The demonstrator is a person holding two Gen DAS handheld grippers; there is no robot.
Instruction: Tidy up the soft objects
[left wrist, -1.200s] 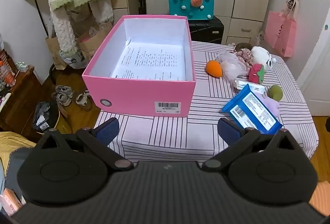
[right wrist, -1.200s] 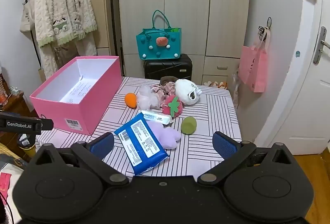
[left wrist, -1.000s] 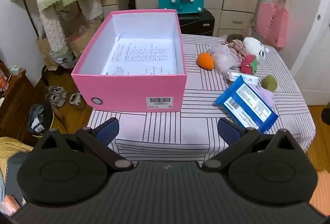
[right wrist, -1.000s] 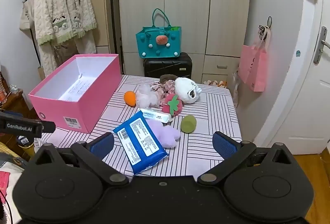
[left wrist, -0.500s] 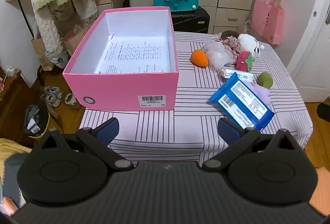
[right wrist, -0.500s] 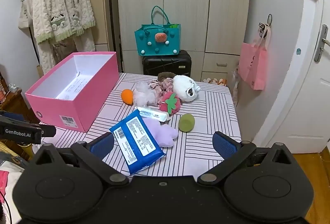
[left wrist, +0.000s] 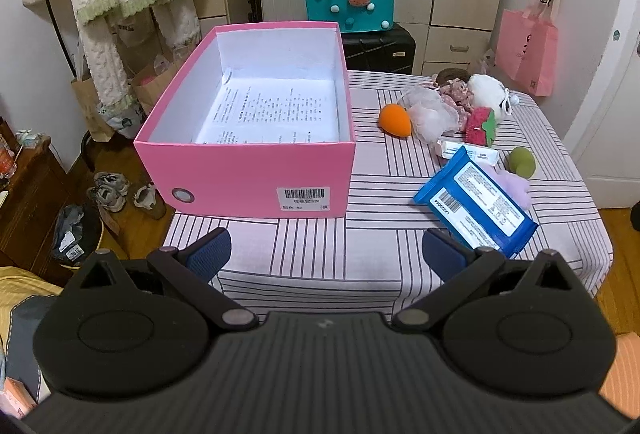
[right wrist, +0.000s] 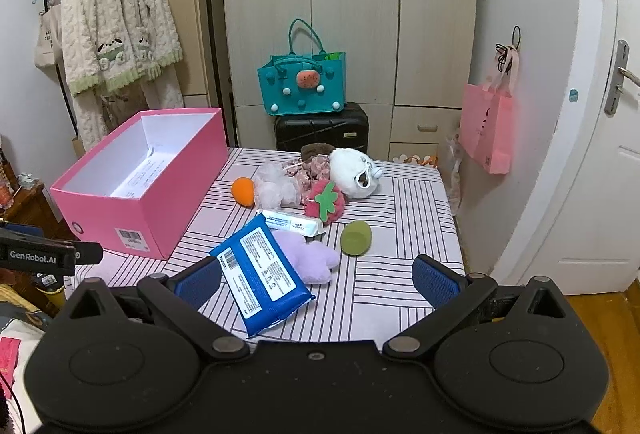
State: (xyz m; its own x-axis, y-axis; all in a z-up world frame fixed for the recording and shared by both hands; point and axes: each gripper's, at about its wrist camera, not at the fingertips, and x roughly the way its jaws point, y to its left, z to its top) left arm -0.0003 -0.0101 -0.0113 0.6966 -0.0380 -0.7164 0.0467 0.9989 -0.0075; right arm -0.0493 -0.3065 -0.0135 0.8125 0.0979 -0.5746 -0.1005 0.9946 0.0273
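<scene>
An open pink box (left wrist: 256,174) (right wrist: 132,212) stands on the left of the striped table (left wrist: 380,234), holding only a printed sheet. To its right lies a heap of soft things: an orange sponge (left wrist: 395,119) (right wrist: 243,190), a white mesh puff (right wrist: 276,188), a strawberry plush (right wrist: 326,201), a white plush (right wrist: 354,172), a green sponge (right wrist: 355,238), a purple plush (right wrist: 310,258) and a blue wipes pack (left wrist: 476,204) (right wrist: 260,274). My left gripper (left wrist: 324,254) is open and empty above the table's near edge. My right gripper (right wrist: 316,282) is open and empty, over the wipes pack's near end.
A small white packet (right wrist: 290,222) lies by the strawberry plush. Behind the table stand a black suitcase (right wrist: 322,128) with a teal bag (right wrist: 302,84) on it, and a wardrobe. A robe hangs at the left; a pink bag and a door are at the right.
Both grippers have drawn back and risen a little from the table, so the box and the heap look smaller. Nothing on the table has moved. Both stay open.
</scene>
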